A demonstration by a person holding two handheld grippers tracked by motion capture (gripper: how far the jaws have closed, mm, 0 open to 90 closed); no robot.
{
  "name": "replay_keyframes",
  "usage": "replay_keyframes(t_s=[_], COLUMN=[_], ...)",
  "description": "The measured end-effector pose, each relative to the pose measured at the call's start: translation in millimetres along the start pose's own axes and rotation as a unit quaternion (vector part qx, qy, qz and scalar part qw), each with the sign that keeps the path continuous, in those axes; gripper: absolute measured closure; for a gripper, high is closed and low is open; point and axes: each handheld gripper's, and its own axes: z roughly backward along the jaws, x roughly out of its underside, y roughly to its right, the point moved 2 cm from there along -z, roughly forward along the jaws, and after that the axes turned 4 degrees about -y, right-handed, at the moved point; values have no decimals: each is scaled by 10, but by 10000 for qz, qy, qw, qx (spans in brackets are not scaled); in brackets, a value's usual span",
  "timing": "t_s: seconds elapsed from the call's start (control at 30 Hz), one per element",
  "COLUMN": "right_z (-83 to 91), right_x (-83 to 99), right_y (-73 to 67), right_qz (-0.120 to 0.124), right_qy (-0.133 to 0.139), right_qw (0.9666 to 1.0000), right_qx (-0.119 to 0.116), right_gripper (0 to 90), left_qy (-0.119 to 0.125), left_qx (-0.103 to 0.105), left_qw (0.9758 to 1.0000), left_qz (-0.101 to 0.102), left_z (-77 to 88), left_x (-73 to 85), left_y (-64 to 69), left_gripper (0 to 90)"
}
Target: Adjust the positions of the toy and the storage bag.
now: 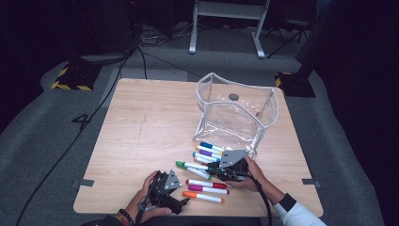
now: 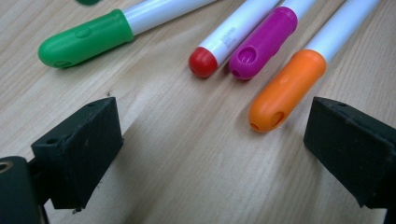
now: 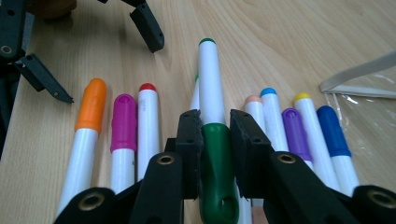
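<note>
Surface [image 1: 141, 122]: pale wood, markers beside clear pouch [image 1: 235, 113]
Right hand-held gripper [image 3: 215, 140]: clamped on dark green marker [image 3: 215, 177], probably light, stiff, slippery; cap grip
Left hand-held gripper [image 2: 210, 140]: jaws apart, empty

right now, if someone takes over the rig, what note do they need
Right gripper: shut on the dark green marker, at its cap.
Left gripper: open, empty, low over the table, orange marker just ahead of its jaws.
Other markers lie in a loose row on the table beside the clear pouch, which stands open.
Done: no marker visible in the pouch.
Left: probably put the green one in the pouch, then the others.
</note>
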Motion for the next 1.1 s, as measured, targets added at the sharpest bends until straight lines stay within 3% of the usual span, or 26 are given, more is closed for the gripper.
replay_keyframes(t_s=[0.17,0.57,1.1], right_z=[151,467,828], right_x=[3,-18,-97], right_y=[80,257,429], right_qz=[-38,-209,-223], right_qy=[146,488,592], right_qw=[9998,9974,9940], right_qx=[145,484,890], right_gripper=[746,747,747], left_qy=[27,-6,-27], left_qx=[-37,-34,51], left_qw=[10000,10000,10000], left_qz=[45,32,-66], left_z=[-16,-53,-101], left_x=[-15,-62,-126], left_y=[-107,-169,-260], left_gripper=[42,20,14])
